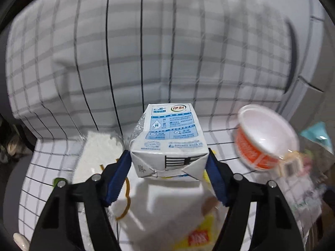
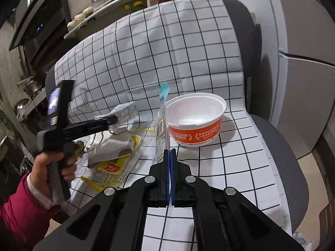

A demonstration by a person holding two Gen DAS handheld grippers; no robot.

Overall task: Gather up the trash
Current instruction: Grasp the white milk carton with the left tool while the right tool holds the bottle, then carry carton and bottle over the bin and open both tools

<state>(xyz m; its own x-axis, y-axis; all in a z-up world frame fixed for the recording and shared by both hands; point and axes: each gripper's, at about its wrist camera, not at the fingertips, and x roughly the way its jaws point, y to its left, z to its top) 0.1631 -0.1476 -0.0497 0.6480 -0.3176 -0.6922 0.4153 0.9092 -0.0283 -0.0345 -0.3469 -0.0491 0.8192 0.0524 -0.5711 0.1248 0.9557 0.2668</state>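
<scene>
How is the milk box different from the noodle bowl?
The milk box is a closed, white-and-blue block with flat sides; the bowl is round, open on top, with an orange band. The box sits between the pads of the left claw, lifted off the seat; the bowl stands upright on the checked cover, untouched. Both are food packaging and mostly white.

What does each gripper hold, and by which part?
Left gripper: milk carton, gripped across its near end. Right gripper: clear wrapper, pinched at its lower edge.
</scene>
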